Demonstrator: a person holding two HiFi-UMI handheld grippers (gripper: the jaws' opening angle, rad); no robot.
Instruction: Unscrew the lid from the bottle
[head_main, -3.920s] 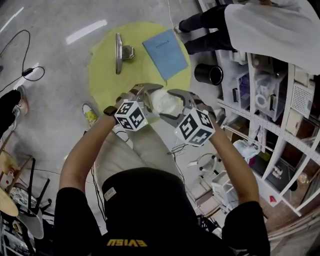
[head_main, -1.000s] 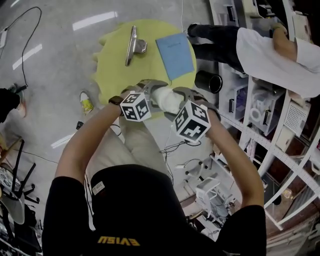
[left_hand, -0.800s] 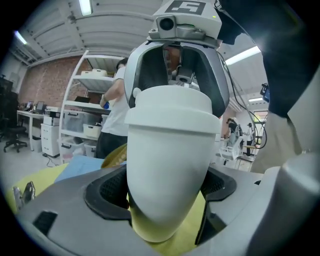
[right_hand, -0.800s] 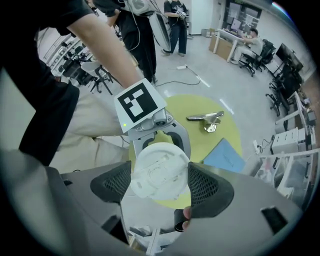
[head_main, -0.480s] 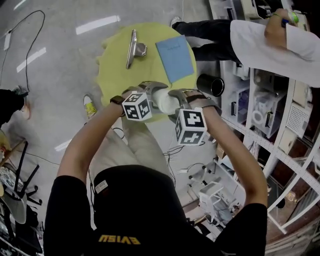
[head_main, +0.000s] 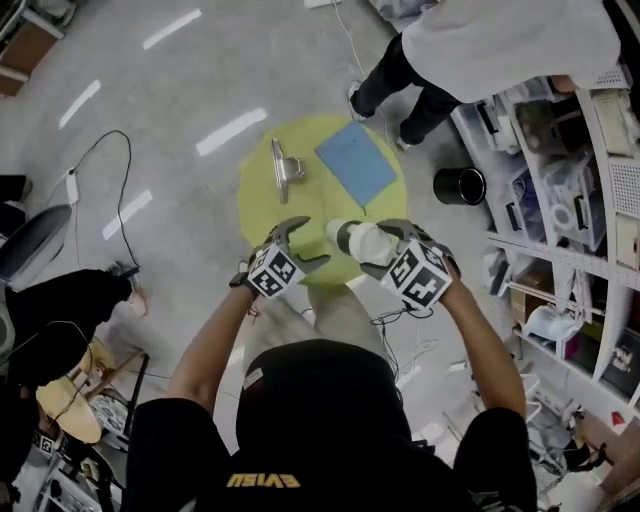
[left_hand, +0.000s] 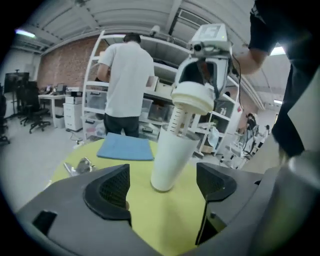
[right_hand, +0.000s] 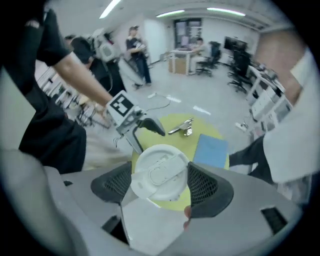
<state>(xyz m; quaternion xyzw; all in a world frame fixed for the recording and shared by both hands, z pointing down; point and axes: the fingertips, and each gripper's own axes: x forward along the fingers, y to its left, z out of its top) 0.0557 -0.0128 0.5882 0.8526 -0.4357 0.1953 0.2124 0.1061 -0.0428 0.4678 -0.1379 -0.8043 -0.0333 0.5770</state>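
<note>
A white bottle (left_hand: 170, 155) stands on the round yellow table (left_hand: 135, 200). Its white lid (left_hand: 192, 97) sits above a narrower ribbed neck. My right gripper (right_hand: 159, 182) comes down from above and is shut on the lid (right_hand: 160, 172), one pad on each side. In the head view the bottle (head_main: 357, 238) rises toward the right gripper (head_main: 388, 248). My left gripper (head_main: 305, 245) is open just left of the bottle and apart from it. Seen along the left gripper (left_hand: 162, 200), the bottle is ahead of the pads, not between them.
A blue notebook (head_main: 357, 160) and a metal clip (head_main: 283, 165) lie on the far half of the table. A black bin (head_main: 459, 185) and white shelving (head_main: 570, 200) are at the right. A person in white (head_main: 500, 40) stands beyond the table.
My left gripper has come off the bottle and now stands open to its left. The right gripper keeps its hold at the top. The head view has shifted.
</note>
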